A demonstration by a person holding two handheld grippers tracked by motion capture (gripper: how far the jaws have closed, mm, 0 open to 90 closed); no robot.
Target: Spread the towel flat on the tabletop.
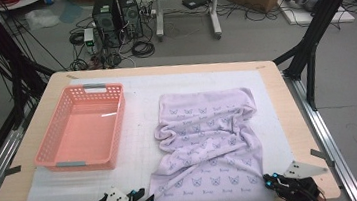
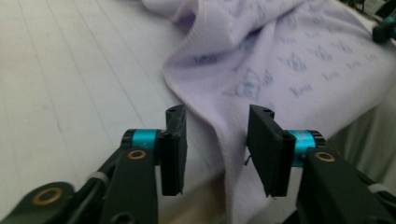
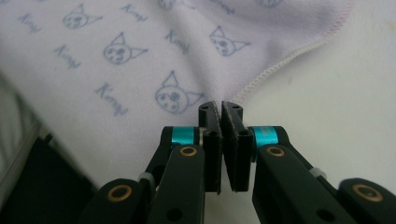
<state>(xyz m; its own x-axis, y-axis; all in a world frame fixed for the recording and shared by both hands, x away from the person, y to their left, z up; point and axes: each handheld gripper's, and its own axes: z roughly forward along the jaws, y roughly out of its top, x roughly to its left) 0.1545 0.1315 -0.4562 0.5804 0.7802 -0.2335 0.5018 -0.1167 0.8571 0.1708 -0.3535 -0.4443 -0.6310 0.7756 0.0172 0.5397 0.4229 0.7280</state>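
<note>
The left gripper (image 2: 215, 144) stands half open, its jaws on either side of the near left corner of the towel (image 1: 209, 147); the cloth runs down between the pads without being pinched. The right gripper (image 3: 220, 140) has its jaws pressed together at the towel's near right edge, close to the stitched hem. Whether a bit of cloth is caught between the pads cannot be told from the right gripper view. Both tools sit at the near corners, which looks like the setup for lifting the front edge and folding the towel away from the person.

The towel, pale lilac with small cat faces, lies rumpled on the white mat (image 1: 140, 134), its near edge hanging over the front of the table (image 1: 300, 133). To its left, well apart, a pink basket (image 1: 118, 122) sits empty, probably meant to receive the folded towel.
</note>
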